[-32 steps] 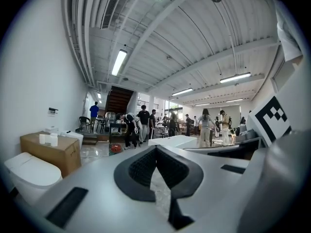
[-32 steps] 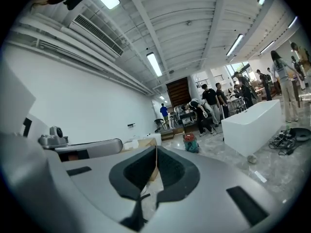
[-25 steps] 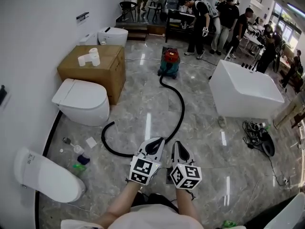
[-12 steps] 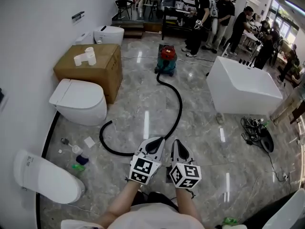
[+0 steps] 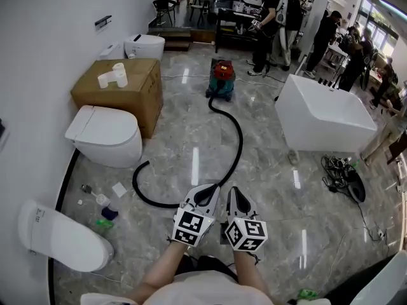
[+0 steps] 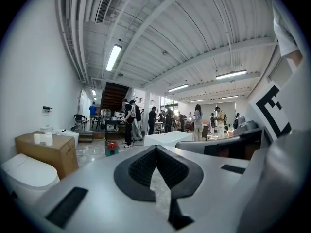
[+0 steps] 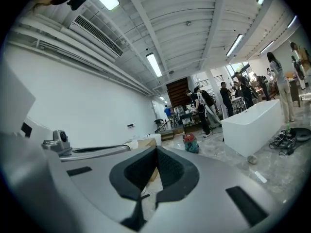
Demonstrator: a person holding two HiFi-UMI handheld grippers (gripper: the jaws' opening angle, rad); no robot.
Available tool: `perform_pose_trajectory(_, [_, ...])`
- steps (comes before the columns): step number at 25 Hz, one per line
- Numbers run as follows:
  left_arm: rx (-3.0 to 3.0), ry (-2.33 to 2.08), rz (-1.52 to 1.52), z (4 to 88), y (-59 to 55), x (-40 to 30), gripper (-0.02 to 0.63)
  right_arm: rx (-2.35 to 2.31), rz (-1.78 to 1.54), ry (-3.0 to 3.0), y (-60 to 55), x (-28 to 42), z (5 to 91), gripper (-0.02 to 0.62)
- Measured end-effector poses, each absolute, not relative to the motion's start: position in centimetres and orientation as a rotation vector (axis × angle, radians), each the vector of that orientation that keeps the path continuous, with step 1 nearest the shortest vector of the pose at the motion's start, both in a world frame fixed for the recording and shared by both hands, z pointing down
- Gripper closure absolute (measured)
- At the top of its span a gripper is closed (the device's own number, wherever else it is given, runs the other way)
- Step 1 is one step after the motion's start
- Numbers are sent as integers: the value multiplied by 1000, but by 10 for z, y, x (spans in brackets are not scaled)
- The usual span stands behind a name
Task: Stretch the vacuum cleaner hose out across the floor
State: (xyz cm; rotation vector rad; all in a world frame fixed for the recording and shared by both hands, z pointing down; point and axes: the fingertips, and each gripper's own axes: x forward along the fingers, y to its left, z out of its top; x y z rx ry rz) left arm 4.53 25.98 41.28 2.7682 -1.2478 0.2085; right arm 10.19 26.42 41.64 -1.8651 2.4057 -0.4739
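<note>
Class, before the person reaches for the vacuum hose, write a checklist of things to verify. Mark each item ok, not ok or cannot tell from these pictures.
1. Is the left gripper ready to grasp: not ok. Its jaws are together with nothing between them.
2. Is the right gripper ready to grasp: not ok. Its jaws are together and empty.
3. Is the hose stretched out: not ok. It curves from the vacuum cleaner and hooks back towards the toilet.
4. Is the free end in plain sight: ok. It lies on the floor beside the toilet.
5. Is the area around the loop uncluttered: not ok. The small bottles lie to its left.
</note>
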Motion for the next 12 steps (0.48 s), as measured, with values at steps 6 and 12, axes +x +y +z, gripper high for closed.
perform_pose_trajectory(6, [2763, -1245, 213, 415, 263, 44, 597, -1863, -477, 2410, 267, 100, 417, 578])
perform_pose_trajectory(12, [2760, -1241, 211, 415, 264, 43, 597, -1863, -483, 2410, 269, 99, 417, 578])
